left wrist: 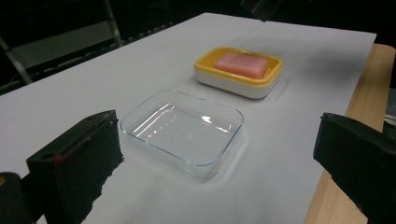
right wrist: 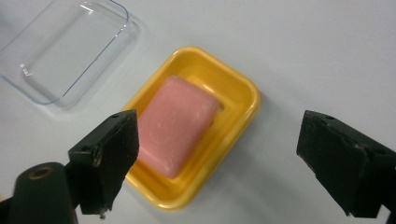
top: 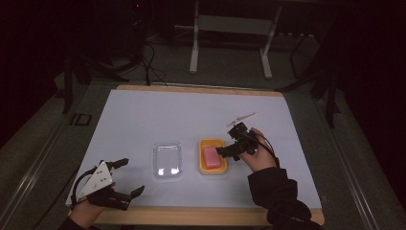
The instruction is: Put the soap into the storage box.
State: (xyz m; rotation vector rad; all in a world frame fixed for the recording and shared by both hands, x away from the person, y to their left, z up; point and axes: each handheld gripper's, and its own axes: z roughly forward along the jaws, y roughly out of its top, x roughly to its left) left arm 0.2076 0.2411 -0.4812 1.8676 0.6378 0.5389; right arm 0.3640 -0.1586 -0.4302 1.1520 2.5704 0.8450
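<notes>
The right gripper (right wrist: 219,163) is held spread above the soap (right wrist: 176,125), seemingly for lifting; the left gripper (left wrist: 219,163) is parked, spread, near the table's (top: 143,110) near-left corner.

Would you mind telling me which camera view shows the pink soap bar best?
The right gripper view: the pink soap bar lies large and near in its yellow dish, seen from above. The left gripper view shows it farther off and lower-angled; in the high view it is a small pink patch.

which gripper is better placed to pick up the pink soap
Right. The right gripper hangs open directly over the pink soap in the yellow dish; the left gripper sits open near the table's front edge.
</notes>
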